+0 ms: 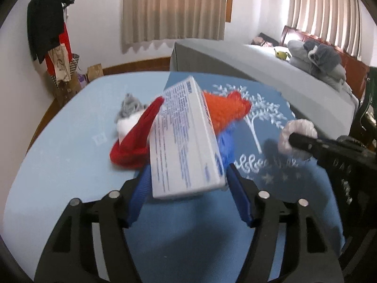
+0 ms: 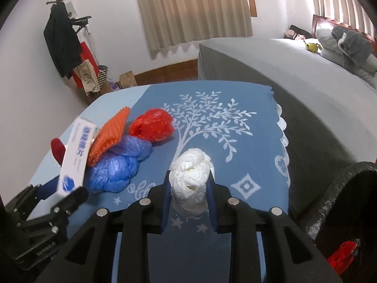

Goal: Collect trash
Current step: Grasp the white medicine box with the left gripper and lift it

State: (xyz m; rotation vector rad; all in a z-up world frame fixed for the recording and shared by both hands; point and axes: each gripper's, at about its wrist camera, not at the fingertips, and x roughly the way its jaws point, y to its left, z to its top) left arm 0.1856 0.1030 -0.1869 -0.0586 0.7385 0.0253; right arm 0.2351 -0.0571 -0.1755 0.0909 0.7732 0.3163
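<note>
My left gripper (image 1: 187, 169) is shut on the near end of a white box with blue print (image 1: 186, 139), which tilts up over a pile of trash: a red mesh piece (image 1: 134, 141), an orange ribbed piece (image 1: 223, 110), a crumpled blue bag (image 2: 117, 165) and a grey-white wad (image 1: 129, 108). A crumpled red bag (image 2: 152, 125) lies just beyond the pile. My right gripper (image 2: 188, 184) is shut on a crumpled white wad (image 2: 190, 179), held just above the dark blue cloth (image 2: 212, 118) with a white tree print.
The cloth covers the right part of a light blue table (image 1: 59, 153). A black trash bag (image 2: 341, 188) gapes at the right. A grey bed (image 2: 282, 59) with pillows stands behind, and a coat rack (image 2: 61, 35) with bags is in the far left corner.
</note>
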